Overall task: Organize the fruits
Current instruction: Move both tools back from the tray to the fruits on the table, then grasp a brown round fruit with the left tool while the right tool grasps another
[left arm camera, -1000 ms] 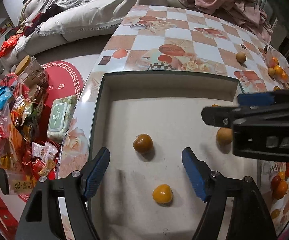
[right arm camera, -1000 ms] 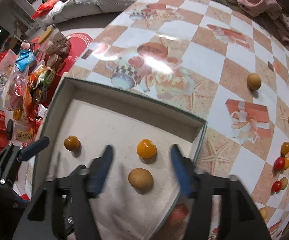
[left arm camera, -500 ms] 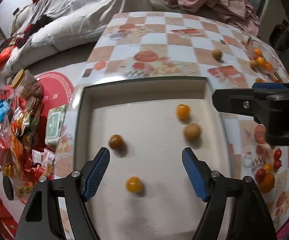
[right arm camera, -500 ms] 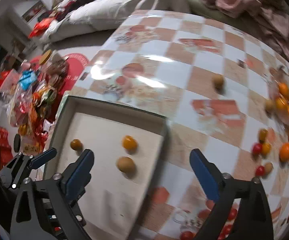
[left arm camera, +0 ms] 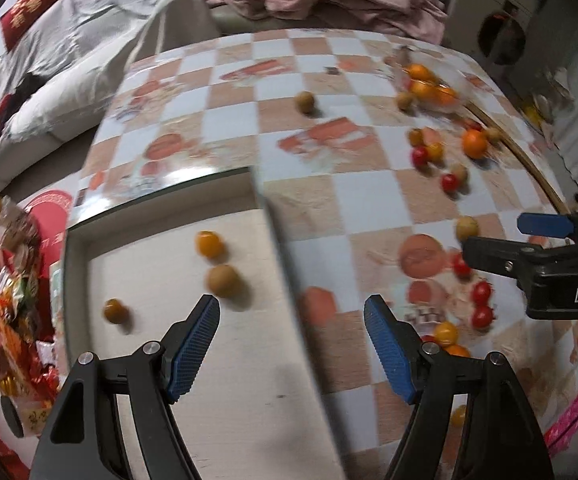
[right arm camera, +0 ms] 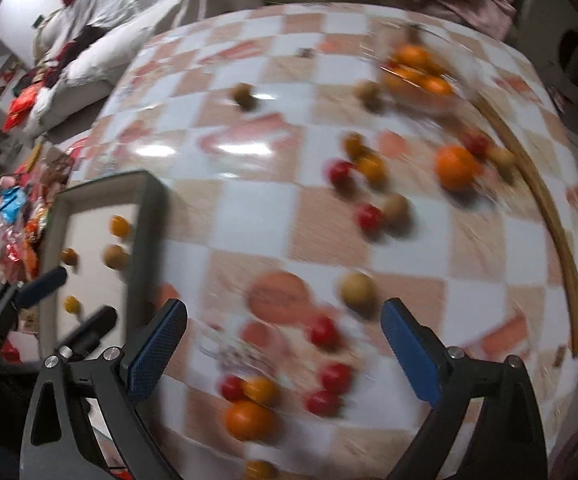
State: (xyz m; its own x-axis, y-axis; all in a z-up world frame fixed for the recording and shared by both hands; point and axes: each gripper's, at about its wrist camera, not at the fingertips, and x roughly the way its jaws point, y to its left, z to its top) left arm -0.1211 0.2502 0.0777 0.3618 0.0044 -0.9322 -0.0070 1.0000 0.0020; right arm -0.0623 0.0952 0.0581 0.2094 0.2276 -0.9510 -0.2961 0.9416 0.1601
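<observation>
A shallow grey tray (left arm camera: 161, 190) with a beige floor holds an orange fruit (left arm camera: 209, 243), a brown longan (left arm camera: 223, 280) and a darker orange one (left arm camera: 115, 311). My left gripper (left arm camera: 291, 320) hangs open and empty above the tray's right wall. My right gripper (right arm camera: 283, 320) is spread wide and empty over loose fruit on the checked table: red cherry tomatoes (right arm camera: 323, 332), a tan longan (right arm camera: 357, 288), a mandarin (right arm camera: 249, 420). The tray (right arm camera: 145, 216) lies to its left. This view is motion-blurred.
More fruit lies farther back: a mandarin (right arm camera: 455, 168), a clear bag of oranges (right arm camera: 417, 68), a lone longan (left arm camera: 305, 102). A curved wooden strip (right arm camera: 549, 208) runs along the table's right side. Snack packets (left arm camera: 5, 304) crowd the floor left; a sofa with bedding (left arm camera: 69, 52) stands behind.
Both grippers have swung right, from above the tray's floor toward the loose fruit on the table. The right gripper's jaws have spread wider; the left's gap is unchanged.
</observation>
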